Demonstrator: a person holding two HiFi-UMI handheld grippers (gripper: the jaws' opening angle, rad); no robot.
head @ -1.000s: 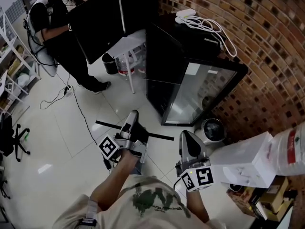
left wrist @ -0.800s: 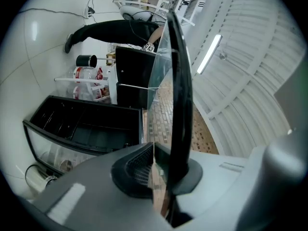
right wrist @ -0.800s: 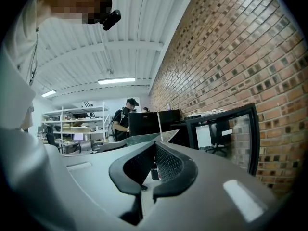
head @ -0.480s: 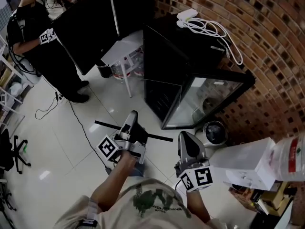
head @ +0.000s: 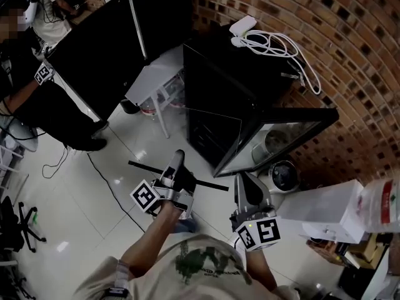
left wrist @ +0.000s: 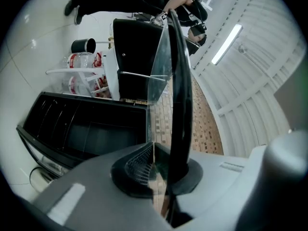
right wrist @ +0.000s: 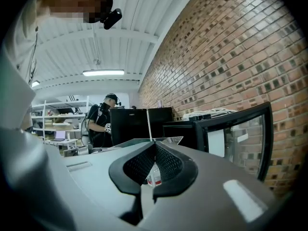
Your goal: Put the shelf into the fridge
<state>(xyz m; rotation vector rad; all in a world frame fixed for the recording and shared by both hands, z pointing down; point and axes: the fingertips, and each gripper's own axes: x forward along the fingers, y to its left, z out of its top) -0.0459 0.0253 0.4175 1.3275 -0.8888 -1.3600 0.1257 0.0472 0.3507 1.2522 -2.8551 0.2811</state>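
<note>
Head view: left hand-held gripper (head: 177, 161) and right hand-held gripper (head: 245, 183) clenched on glass shelf (head: 209, 144). Carry step, judged. Fridge (head: 212, 86) ahead, door (head: 278, 136) open. Next likely: level shelf, slide inside.

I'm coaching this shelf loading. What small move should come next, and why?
Probably ease the shelf forward toward the fridge: the left tongs and right tongs both grip it, the door stands open, and the shelf is outside.
</note>
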